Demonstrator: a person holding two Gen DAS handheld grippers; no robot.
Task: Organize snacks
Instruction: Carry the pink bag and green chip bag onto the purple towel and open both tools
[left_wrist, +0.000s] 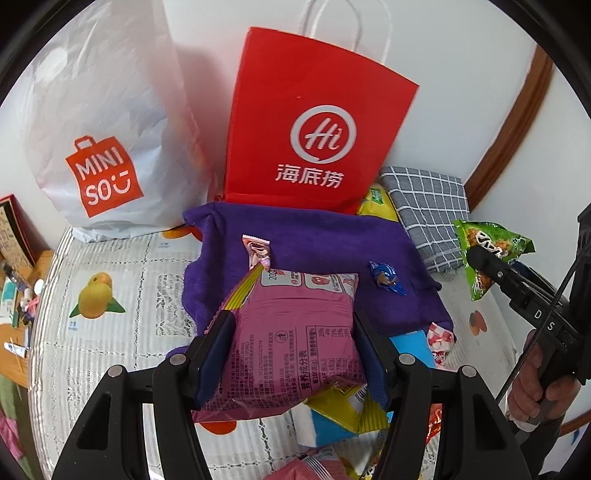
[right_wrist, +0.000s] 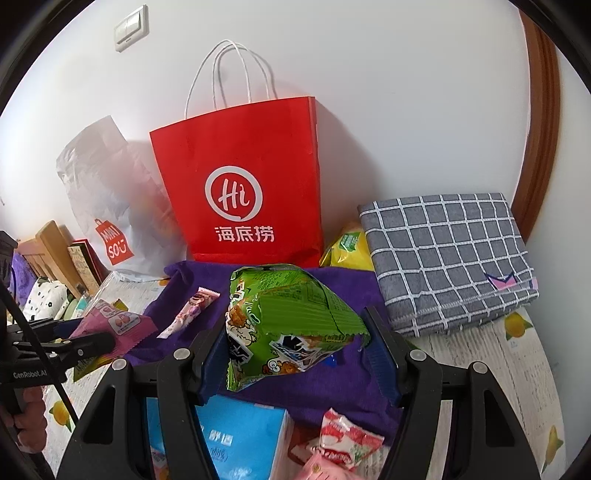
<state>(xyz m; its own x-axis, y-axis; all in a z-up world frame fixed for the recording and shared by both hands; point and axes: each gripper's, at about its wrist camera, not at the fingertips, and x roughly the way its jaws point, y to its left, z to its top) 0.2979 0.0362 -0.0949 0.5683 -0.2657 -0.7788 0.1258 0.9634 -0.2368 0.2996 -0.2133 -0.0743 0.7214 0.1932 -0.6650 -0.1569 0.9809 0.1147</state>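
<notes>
My left gripper (left_wrist: 295, 332) is shut on a pink snack bag (left_wrist: 291, 339) and holds it above the purple cloth (left_wrist: 332, 240). My right gripper (right_wrist: 295, 339) is shut on a green snack bag (right_wrist: 284, 317), also raised over the cloth (right_wrist: 351, 384). The green bag shows at the right of the left wrist view (left_wrist: 487, 251), and the pink bag at the left of the right wrist view (right_wrist: 114, 325). A red paper bag (left_wrist: 314, 122) (right_wrist: 243, 184) stands upright against the wall behind the cloth. A pink candy stick (left_wrist: 258, 251) (right_wrist: 192, 310) and a blue wrapped candy (left_wrist: 386, 280) lie on the cloth.
A white plastic bag (left_wrist: 107, 122) (right_wrist: 110, 192) stands left of the red bag. A folded grey checked cloth (right_wrist: 447, 258) and a yellow packet (right_wrist: 347, 247) lie at the right. A blue box (right_wrist: 240, 439) and several small packets (right_wrist: 347, 443) lie near me on the fruit-print bedcover (left_wrist: 110, 332).
</notes>
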